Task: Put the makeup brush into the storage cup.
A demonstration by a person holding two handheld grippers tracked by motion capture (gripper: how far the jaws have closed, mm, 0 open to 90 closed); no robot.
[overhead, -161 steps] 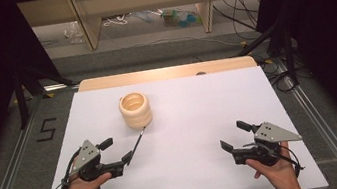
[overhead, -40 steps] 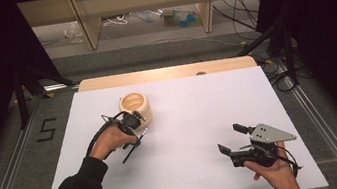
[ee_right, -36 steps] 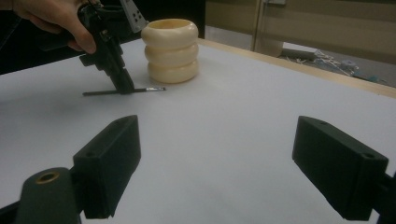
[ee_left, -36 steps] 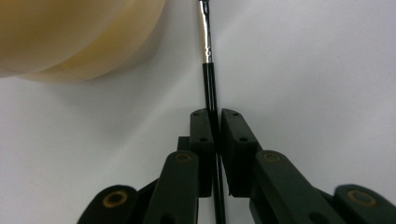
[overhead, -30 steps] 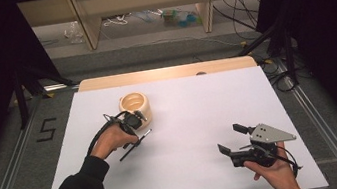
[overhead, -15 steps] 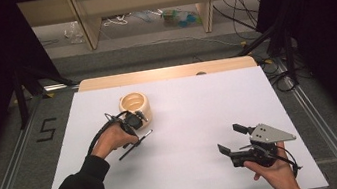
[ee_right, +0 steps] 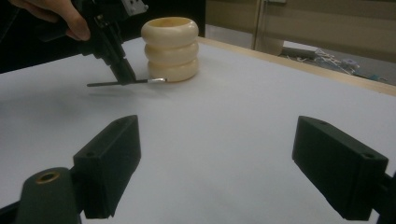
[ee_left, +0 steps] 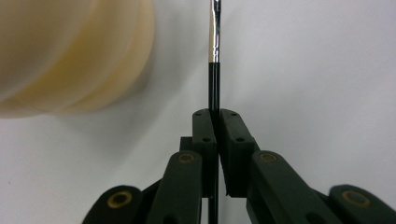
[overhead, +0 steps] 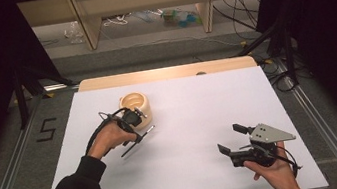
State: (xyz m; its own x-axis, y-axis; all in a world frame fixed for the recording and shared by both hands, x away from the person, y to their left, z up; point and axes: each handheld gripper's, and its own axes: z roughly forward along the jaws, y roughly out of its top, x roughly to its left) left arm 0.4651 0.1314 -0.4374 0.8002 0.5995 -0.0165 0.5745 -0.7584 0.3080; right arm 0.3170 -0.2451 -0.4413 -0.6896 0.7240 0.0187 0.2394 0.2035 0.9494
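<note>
Brush (ee_left: 214, 70) between left tongs (ee_left: 217, 126)

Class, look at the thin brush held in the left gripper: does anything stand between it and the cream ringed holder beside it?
Nothing visible does. The left gripper is shut on the brush, whose metal end lies next to the holder, over bare white table.
</note>
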